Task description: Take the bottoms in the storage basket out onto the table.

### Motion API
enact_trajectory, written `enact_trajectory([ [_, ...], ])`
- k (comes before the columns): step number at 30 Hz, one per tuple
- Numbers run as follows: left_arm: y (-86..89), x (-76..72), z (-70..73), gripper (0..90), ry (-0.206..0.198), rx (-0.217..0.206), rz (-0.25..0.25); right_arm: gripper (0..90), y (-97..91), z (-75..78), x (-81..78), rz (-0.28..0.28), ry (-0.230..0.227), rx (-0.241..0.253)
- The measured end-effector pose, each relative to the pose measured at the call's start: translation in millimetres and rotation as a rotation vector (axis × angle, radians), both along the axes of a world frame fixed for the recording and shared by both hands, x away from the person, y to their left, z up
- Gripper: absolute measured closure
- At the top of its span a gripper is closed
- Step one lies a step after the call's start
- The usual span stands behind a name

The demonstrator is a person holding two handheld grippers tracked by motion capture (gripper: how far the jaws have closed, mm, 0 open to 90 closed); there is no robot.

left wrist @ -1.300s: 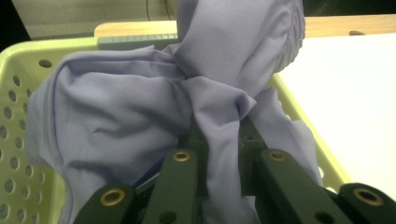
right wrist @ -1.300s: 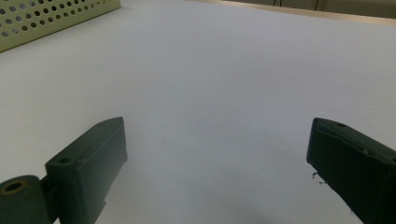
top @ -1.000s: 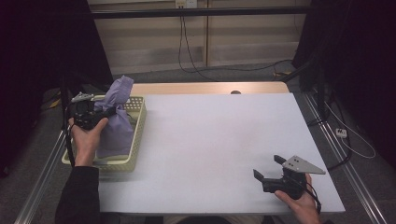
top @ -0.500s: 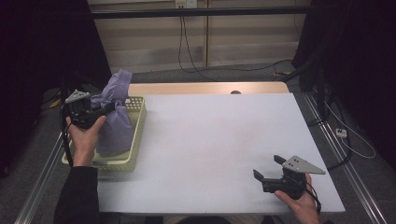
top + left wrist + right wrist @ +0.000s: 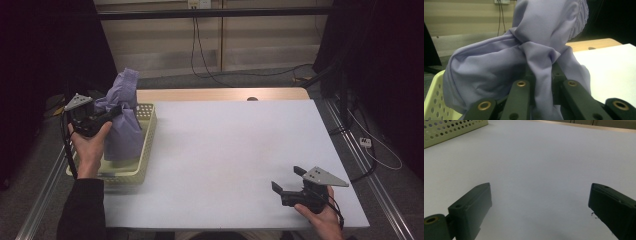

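A lilac cloth (image 5: 122,117) hangs bunched above the pale yellow perforated basket (image 5: 145,145) at the table's left edge. My left gripper (image 5: 109,114) is shut on the cloth, lifting it so its lower part still rests in the basket. In the left gripper view the cloth (image 5: 524,55) is pinched between the jaws and drapes over them. My right gripper (image 5: 289,181) rests low at the table's front right, open, with nothing between its jaws. In the right gripper view the right gripper (image 5: 540,202) faces bare white tabletop, and a corner of the basket (image 5: 451,130) shows far off.
The white table (image 5: 230,150) stretches between the basket and the right gripper. A wooden strip (image 5: 220,94) runs along its far edge. Cables (image 5: 200,45) hang on the wall behind, and metal rails (image 5: 372,165) flank the table.
The left gripper has raised the cloth a little higher above the basket and shifted slightly. The right gripper has stayed in place.
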State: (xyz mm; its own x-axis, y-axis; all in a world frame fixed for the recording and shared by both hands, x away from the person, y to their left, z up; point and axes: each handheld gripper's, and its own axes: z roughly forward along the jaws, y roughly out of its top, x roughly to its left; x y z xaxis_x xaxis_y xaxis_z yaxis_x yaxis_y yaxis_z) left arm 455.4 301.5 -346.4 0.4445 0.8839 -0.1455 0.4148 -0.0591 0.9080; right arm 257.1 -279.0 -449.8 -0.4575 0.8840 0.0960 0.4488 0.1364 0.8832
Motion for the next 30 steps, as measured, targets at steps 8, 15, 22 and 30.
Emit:
enact_trajectory([
  [8, -1.1, -2.7, 3.8, 82.2, -0.016, -0.006, 0.015, 5.0, 0.3, 0.0, 0.2, -0.001, 0.002, 0.004],
  [15, -5.8, -7.4, 12.5, 82.2, -0.044, -0.013, 0.001, 5.0, -0.1, 0.0, 0.1, 0.000, 0.001, 0.001],
  [22, -7.8, -10.2, 17.1, 82.2, -0.059, -0.024, -0.001, 5.0, -0.2, 0.1, -0.1, 0.001, 0.001, 0.001],
  [30, -9.5, -13.6, 23.1, 82.0, -0.066, -0.035, -0.007, 5.1, 0.0, 0.1, -0.2, 0.001, -0.001, -0.002],
])
